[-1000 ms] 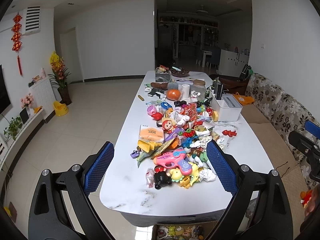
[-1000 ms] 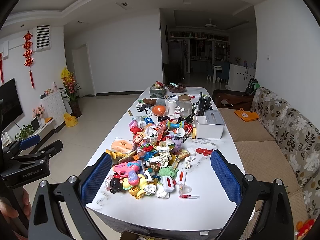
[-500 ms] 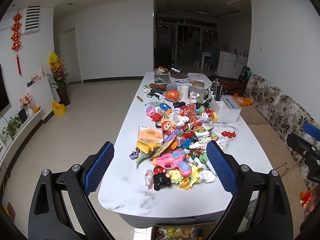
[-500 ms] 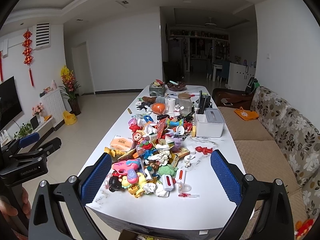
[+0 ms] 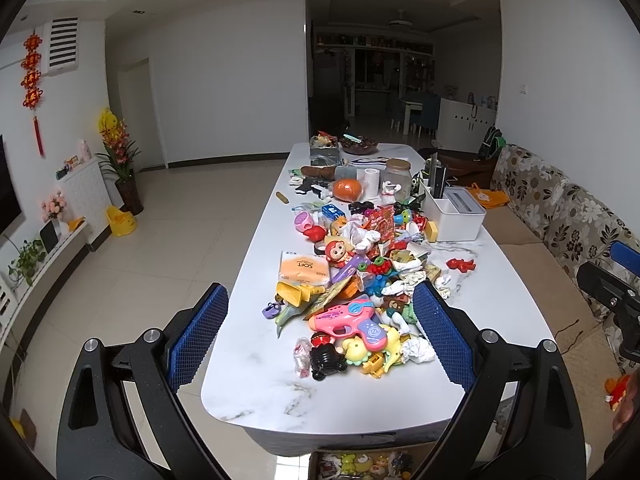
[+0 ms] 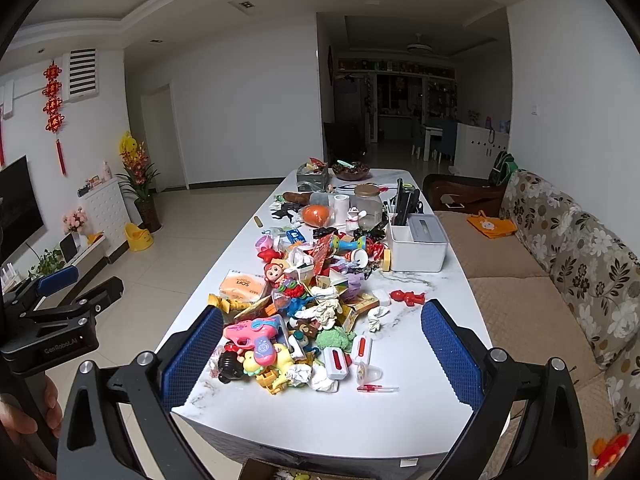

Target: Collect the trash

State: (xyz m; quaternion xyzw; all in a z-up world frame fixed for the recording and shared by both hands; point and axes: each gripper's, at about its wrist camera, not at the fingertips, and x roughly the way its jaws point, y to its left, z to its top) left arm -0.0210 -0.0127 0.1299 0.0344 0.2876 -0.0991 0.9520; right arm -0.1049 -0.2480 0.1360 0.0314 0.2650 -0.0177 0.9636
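Above the near end of the white table [image 5: 256, 392], the left gripper [image 5: 320, 332] and right gripper [image 6: 324, 352] are hovering level, side by side, both spread wide and gripping nothing. Crumpled paper scraps [image 6: 298, 374] are lying among toys [image 5: 348, 322] at the pile's near edge.

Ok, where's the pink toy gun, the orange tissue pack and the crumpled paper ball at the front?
pink toy gun [image 5: 347, 319], left wrist view, on its body.
orange tissue pack [image 5: 304, 267], left wrist view, on its top face.
crumpled paper ball [image 5: 417, 350], left wrist view, on its middle.
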